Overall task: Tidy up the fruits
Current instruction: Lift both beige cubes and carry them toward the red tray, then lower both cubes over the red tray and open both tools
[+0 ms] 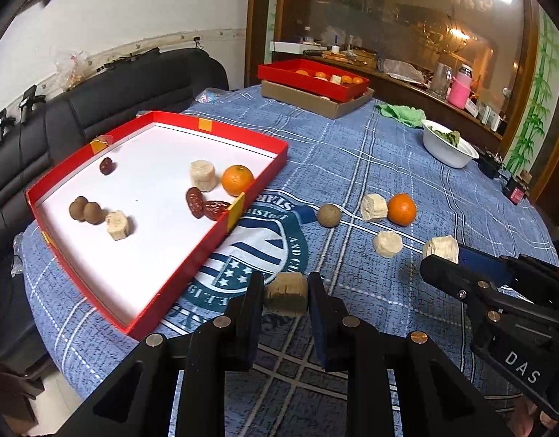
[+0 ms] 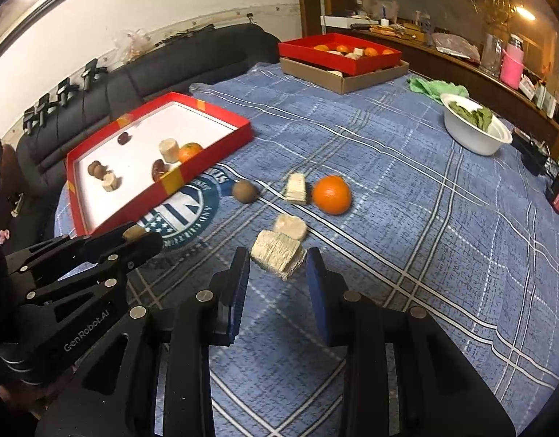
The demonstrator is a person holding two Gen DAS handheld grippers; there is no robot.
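The left tongs [image 1: 284, 293] are clamped on a pale fibrous chunk [image 1: 286, 293], held above the blue checked cloth near the worktop's near edge. The right tongs [image 2: 278, 260] are clamped on a second pale chunk [image 2: 277, 258].

The red tray [image 1: 259, 178] with a white floor sits toward the worktop's left edge. It holds an orange [image 1: 237, 180], a pale chunk beside it, two dark red dates [image 1: 203, 204] against the near wall, another date [image 1: 106, 166] toward the far corner, two brown round fruits [image 1: 86, 210] and one more pale chunk.

Loose on the cloth lie a brown round fruit [image 2: 245, 191], two pale chunks and an orange [image 2: 331, 194].

At the far edge, a second red tray [image 2: 346, 63] rests on a brown cardboard box [image 2: 343, 82]; it holds oranges. A white bowl [image 2: 477, 142] of green leaves stands toward the right edge.
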